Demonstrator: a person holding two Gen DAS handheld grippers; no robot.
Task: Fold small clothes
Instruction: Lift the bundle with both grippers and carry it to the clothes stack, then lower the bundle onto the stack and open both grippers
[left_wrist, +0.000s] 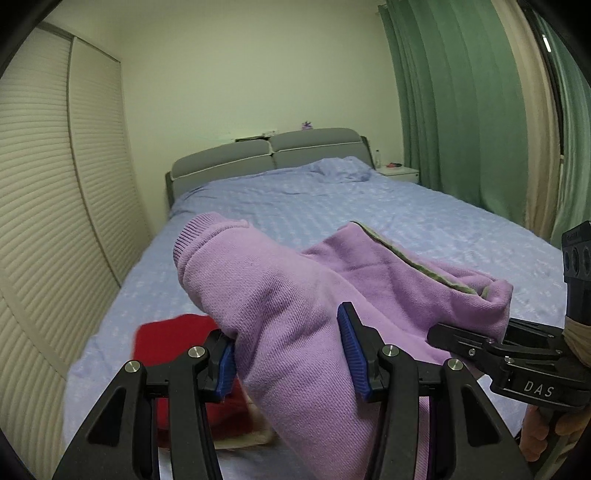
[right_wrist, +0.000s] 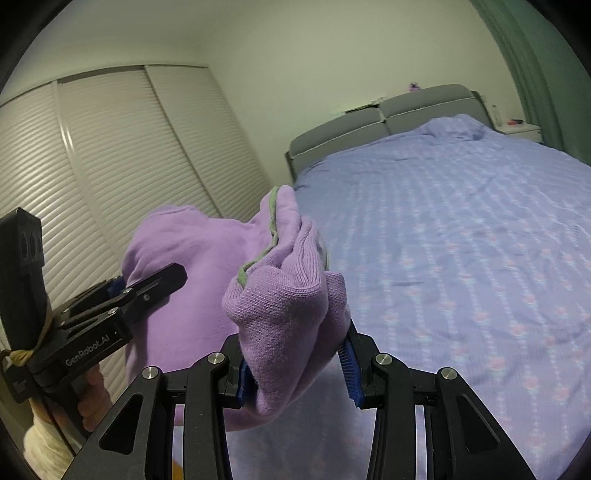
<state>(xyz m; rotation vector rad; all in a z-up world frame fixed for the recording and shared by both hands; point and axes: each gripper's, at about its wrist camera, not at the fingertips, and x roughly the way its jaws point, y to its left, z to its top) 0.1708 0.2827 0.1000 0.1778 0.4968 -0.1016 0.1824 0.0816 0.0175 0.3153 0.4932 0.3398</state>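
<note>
Fingers first: on my left gripper (left_wrist: 291, 354) the blue pads (left_wrist: 352, 350) sit either side of a thick roll of the lilac sweater (left_wrist: 280, 295), pressed into the knit, so I've got that end clamped and lifted off the bed (left_wrist: 369, 206). Down at the left, under the hanging fabric, I see a red garment (left_wrist: 177, 332) lying on the blue sheet, blurred. Moving across, the sweater spans between my two tools in mid-air, its green-trimmed edge (left_wrist: 413, 262) running toward the right. Over there my right gripper (right_wrist: 295, 365) has its own bunch of the lilac knit between the pads (right_wrist: 351, 369); the left pad touches the cloth, the right one looks slightly clear of it, though the cloth stays up there. From that side I see the left tool (right_wrist: 155, 284) biting the far end, with the slatted wardrobe doors (right_wrist: 129, 147) behind and green curtains (left_wrist: 461, 110) on the far right.
</note>
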